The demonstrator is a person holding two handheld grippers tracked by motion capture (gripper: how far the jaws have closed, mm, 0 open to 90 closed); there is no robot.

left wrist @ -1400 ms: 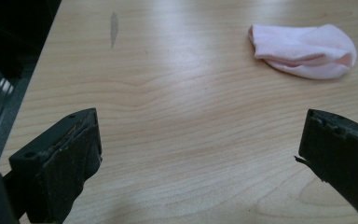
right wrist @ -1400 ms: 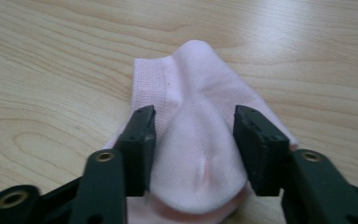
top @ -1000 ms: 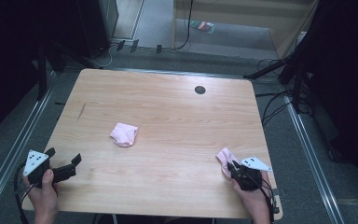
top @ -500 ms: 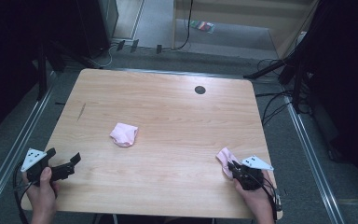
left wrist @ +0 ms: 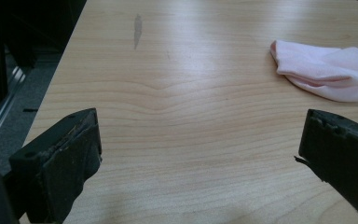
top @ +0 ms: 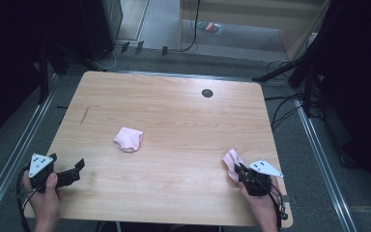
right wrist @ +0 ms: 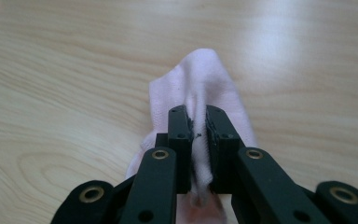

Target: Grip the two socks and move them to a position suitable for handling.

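While the right gripper (top: 239, 170) sits at the near right of the counter (top: 174, 111), its jaws are pinched tight on a small pink cloth (top: 232, 159), which lies on the wood just in front of the person's right hand (top: 263, 205). Seen in the right gripper view, the fabric (right wrist: 200, 93) bunches into a ridge between the two pads and fans out ahead of them onto the surface. The left gripper (top: 70, 174) rests at the near left edge with its jaws spread wide and nothing between them; the left gripper view confirms bare wood between its pads (left wrist: 70, 154). A second pink cloth (top: 128, 139) lies folded near the middle of the counter, well apart from both grippers, and shows at the upper right of the left gripper view (left wrist: 326, 70).

Assessment: both cloths appear light, soft and limp. Such material should drape and sag when lifted and offers no stiff edge. A hold on a gathered fold, as the right gripper has, is judged sound; a thin single layer could slip. For the middle cloth, the raised folded edge facing the left gripper looks the best place to take hold.
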